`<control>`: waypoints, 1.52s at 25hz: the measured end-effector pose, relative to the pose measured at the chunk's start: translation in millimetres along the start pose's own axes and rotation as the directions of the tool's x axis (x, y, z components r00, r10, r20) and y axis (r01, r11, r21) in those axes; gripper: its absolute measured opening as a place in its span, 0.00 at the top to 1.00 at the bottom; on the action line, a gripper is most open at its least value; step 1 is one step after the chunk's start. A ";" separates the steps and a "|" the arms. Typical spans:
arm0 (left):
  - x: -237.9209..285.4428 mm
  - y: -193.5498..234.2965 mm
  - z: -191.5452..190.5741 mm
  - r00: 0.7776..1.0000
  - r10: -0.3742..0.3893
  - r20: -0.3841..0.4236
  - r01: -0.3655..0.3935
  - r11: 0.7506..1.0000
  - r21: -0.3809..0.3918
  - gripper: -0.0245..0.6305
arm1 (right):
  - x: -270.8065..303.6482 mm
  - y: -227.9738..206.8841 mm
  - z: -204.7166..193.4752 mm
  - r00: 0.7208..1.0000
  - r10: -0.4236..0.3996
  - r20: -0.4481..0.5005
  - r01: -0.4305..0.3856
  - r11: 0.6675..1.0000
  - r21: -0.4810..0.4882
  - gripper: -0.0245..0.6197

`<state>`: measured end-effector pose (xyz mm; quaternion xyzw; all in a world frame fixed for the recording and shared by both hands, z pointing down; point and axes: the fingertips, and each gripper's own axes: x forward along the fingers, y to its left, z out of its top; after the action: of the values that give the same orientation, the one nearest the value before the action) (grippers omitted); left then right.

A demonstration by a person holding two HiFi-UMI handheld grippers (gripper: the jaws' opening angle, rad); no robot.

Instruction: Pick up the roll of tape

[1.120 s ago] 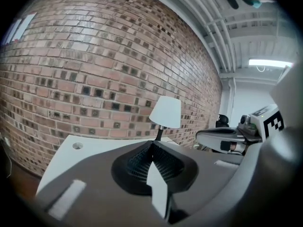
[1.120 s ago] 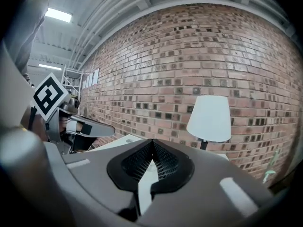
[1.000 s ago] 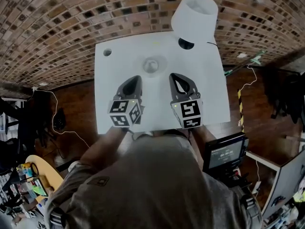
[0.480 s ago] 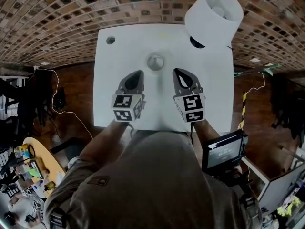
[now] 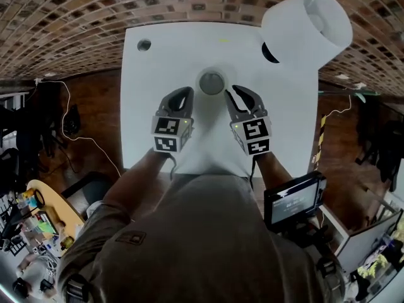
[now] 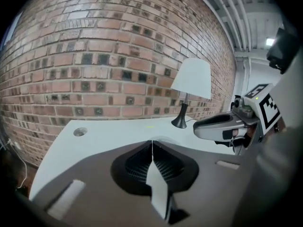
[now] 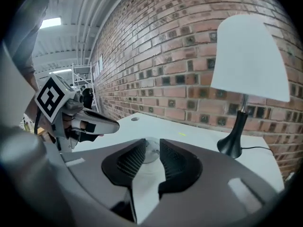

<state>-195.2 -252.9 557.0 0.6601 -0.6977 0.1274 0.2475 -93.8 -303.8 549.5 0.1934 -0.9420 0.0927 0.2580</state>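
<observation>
Looks steeply down on a white bench (image 5: 142, 93) set against a brick wall (image 5: 76, 24). Shows a small grey roll of tape (image 5: 212, 83) lying flat near the bench's middle, touched by neither claw. Places the left claw (image 5: 184, 93) just left of the roll and the right claw (image 5: 237, 92) just right of it, both pointing toward the wall, the roll slightly ahead of their tips. Finds the left claw pinched fully together on nothing. Finds the right claw narrowly parted and opening, gripping nothing, the roll showing through its gap beyond the tips. Adds a white-shaded lamp (image 5: 307, 25) at the bench's far right corner and a round hole (image 5: 144, 44) at the far left.
</observation>
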 end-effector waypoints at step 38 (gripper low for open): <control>72.8 -37.4 -78.0 0.766 -0.512 -0.389 0.640 0.551 0.535 0.29 | 87.0 28.2 -81.5 0.868 0.319 -0.380 -0.448 0.832 -0.326 0.11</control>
<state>-145.0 -279.6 654.7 0.8799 -0.3270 0.3301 0.0992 -137.7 -283.4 662.0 -0.0765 -0.9074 -0.0244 0.4125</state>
